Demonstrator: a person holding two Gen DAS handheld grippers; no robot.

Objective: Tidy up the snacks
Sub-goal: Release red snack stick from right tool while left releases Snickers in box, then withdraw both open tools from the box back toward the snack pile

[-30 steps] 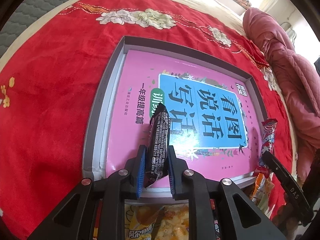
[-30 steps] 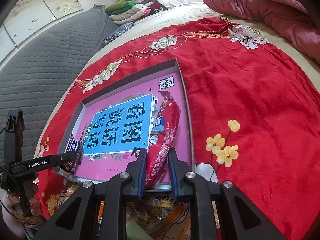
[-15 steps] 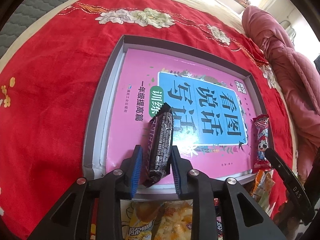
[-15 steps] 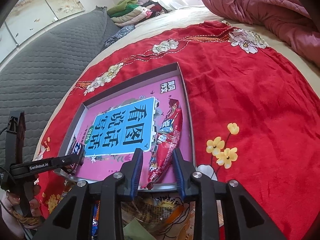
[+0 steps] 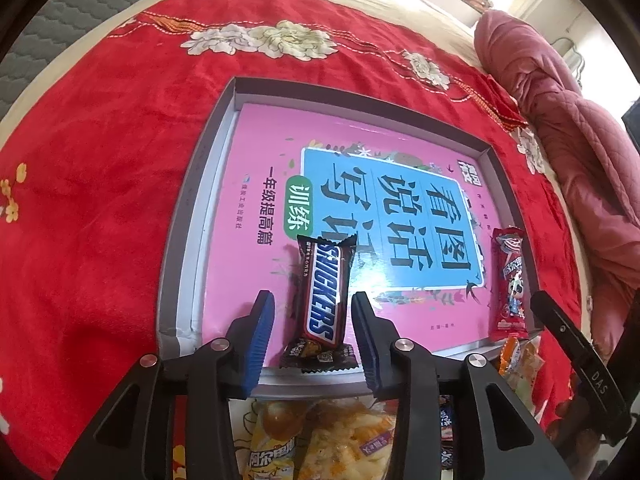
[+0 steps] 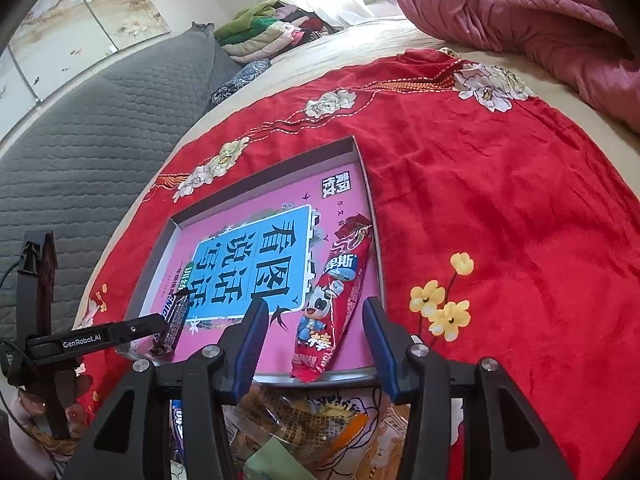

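At tray's near edge | left gripper point(image 5: 313, 330) just parted, pads clear of Snickers bar point(image 5: 323, 295) lying flat between them, long axis along the fingers | right gripper point(image 6: 313, 338) likewise just opened round red snack packet point(image 6: 335, 302) by tray point(image 5: 205, 184) right wall | loose snacks heaped nearer, below both.

Home bedroom: bed with red floral blanket point(image 6: 500, 184), pink quilt point(image 6: 520, 12), folded clothes pile point(image 6: 260, 32).

"SNICKERS" on the brown bar point(image 5: 323, 292); "GenRobot.AI" on the left gripper point(image 6: 86, 342); "看图说话写话" on the pink book point(image 5: 256, 152).
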